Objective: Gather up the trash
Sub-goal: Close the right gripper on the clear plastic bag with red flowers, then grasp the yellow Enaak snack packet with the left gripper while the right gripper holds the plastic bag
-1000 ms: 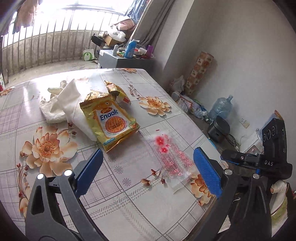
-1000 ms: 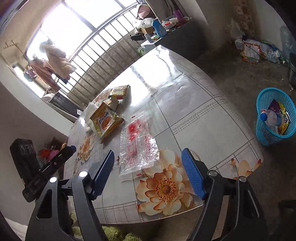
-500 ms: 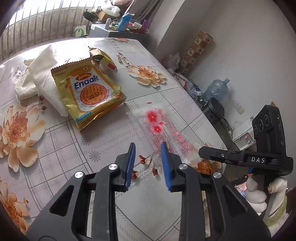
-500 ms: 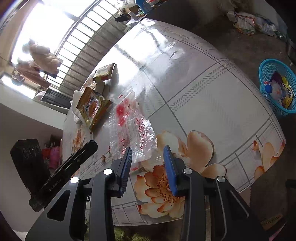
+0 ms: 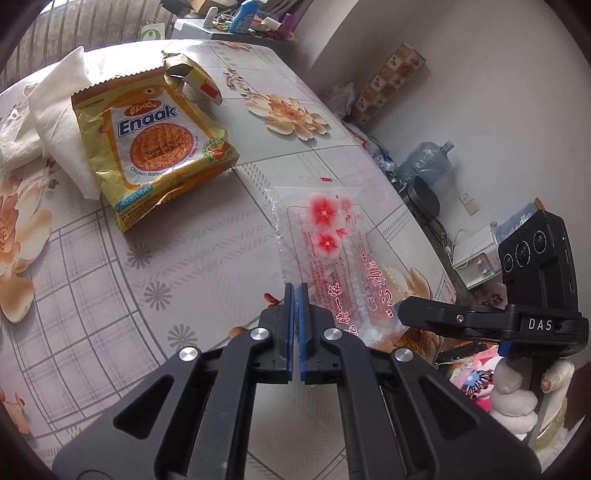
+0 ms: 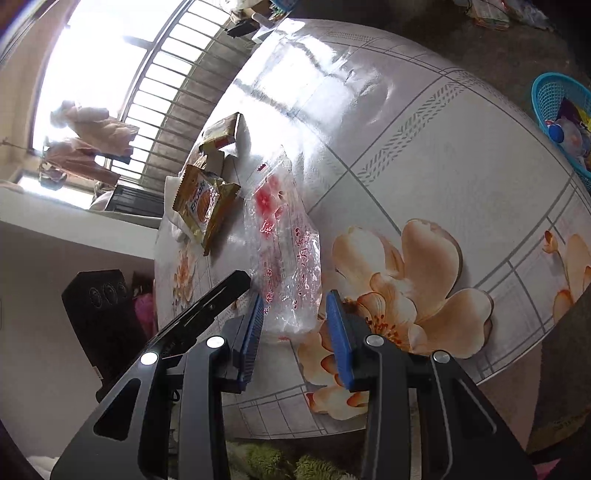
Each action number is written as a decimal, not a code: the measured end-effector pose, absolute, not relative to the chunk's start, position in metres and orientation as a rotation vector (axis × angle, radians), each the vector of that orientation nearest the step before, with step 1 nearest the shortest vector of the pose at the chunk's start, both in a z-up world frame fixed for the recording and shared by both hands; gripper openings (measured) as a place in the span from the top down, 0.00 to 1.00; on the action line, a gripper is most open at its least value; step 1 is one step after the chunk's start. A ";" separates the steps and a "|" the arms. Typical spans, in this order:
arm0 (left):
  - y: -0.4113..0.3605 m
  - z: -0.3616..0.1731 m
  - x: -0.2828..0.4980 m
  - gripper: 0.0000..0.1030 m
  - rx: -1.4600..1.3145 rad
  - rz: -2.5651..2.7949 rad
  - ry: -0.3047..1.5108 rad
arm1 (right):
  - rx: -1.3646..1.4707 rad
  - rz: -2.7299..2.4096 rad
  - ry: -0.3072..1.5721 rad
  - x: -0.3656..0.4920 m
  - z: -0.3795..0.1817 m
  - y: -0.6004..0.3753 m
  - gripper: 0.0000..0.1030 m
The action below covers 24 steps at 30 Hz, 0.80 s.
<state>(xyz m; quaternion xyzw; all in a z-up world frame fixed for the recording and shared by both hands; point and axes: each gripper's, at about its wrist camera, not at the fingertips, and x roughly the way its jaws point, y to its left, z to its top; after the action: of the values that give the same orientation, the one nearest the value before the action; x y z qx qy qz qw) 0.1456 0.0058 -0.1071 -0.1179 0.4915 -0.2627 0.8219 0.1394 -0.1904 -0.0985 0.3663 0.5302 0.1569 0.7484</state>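
A clear plastic wrapper with red flowers and red writing (image 5: pixel 332 254) lies flat on the flowered table near its front edge; it also shows in the right wrist view (image 6: pixel 284 258). My left gripper (image 5: pixel 296 291) is shut and empty, its tips at the wrapper's left near edge. My right gripper (image 6: pixel 295 306) is partly open, its blue pads on either side of the wrapper's near end. A yellow Enaak noodle packet (image 5: pixel 155 147) lies further back, also seen in the right wrist view (image 6: pixel 203 206). A small torn carton (image 5: pixel 192 77) lies behind it.
White crumpled cloth (image 5: pixel 44 110) lies left of the packet. A blue basket with trash (image 6: pixel 561 118) stands on the floor right of the table. A water jug (image 5: pixel 424 162) and clutter sit by the wall. A cabinet with bottles (image 5: pixel 236 26) stands past the table.
Both grippers have moved down toward the clear wrapper. The left one has closed fully. The right one narrowed, then widened a little around the wrapper's end.
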 end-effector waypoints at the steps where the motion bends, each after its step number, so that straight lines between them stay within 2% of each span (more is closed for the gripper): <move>1: 0.006 -0.107 0.146 1.00 -0.253 -0.562 1.047 | 0.809 0.344 1.158 0.142 -0.100 -0.190 0.70; 3: 0.006 -0.107 0.146 1.00 -0.261 -0.567 1.049 | 0.831 0.346 1.162 0.146 -0.105 -0.189 0.83; 5: 0.007 -0.107 0.146 1.00 -0.268 -0.571 1.050 | 0.845 0.358 1.167 0.150 -0.109 -0.187 0.89; 8: 0.014 -0.103 0.146 1.00 -0.274 -0.555 1.051 | 0.806 0.355 1.135 0.153 -0.103 -0.187 0.93; 15: 0.063 -0.083 0.153 0.98 -0.367 -0.448 0.955 | 0.705 0.334 1.055 0.173 -0.083 -0.194 0.95; 17: 0.079 -0.081 0.158 0.84 -0.417 -0.409 0.936 | 0.680 0.335 1.034 0.182 -0.077 -0.194 0.95; 19: 0.094 -0.081 0.162 0.77 -0.467 -0.366 0.923 | 0.668 0.338 1.019 0.193 -0.073 -0.194 0.95; 24: 0.118 -0.079 0.175 0.76 -0.541 -0.343 0.917 | 0.642 0.362 0.981 0.225 -0.063 -0.189 0.95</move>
<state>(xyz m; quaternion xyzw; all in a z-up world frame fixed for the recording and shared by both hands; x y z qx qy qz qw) 0.1746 0.1176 -0.0794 -0.2565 0.4352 -0.1626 0.8476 0.2255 -0.1892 -0.0626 0.3011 0.4601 0.1698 0.8178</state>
